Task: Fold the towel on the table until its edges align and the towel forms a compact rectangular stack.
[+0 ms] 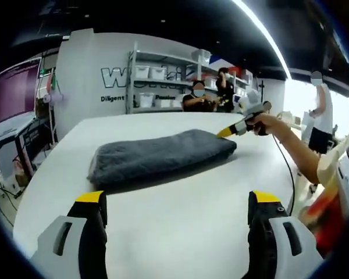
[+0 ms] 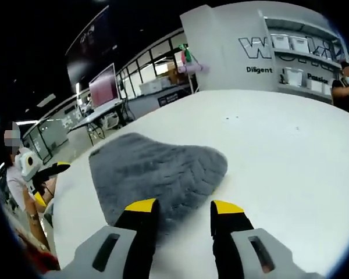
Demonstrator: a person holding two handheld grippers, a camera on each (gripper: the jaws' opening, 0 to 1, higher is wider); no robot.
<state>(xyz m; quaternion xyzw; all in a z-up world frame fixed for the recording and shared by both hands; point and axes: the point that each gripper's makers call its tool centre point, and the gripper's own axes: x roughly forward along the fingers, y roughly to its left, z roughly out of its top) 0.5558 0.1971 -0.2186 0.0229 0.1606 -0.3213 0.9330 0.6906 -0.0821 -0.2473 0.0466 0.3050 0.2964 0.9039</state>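
A dark grey towel (image 1: 157,154) lies folded into a thick, long bundle on the white table (image 1: 180,232). My left gripper (image 1: 177,200) stands wide open well short of it, with bare table between its yellow-tipped jaws. A person's hand holds my right gripper (image 1: 235,129) at the towel's right end, its yellow tip at the cloth. In the right gripper view the towel (image 2: 157,165) spreads ahead and my right gripper (image 2: 184,208) is open, its jaws just above the near edge. The left gripper (image 2: 46,171) shows at the far left, off the towel.
The table (image 2: 291,151) is broad and white with rounded edges. Behind it stand a white wall with lettering (image 1: 113,78) and shelves of white bins (image 1: 157,87), with people (image 1: 200,99) nearby. Desks and a screen (image 2: 104,87) lie beyond the table's side.
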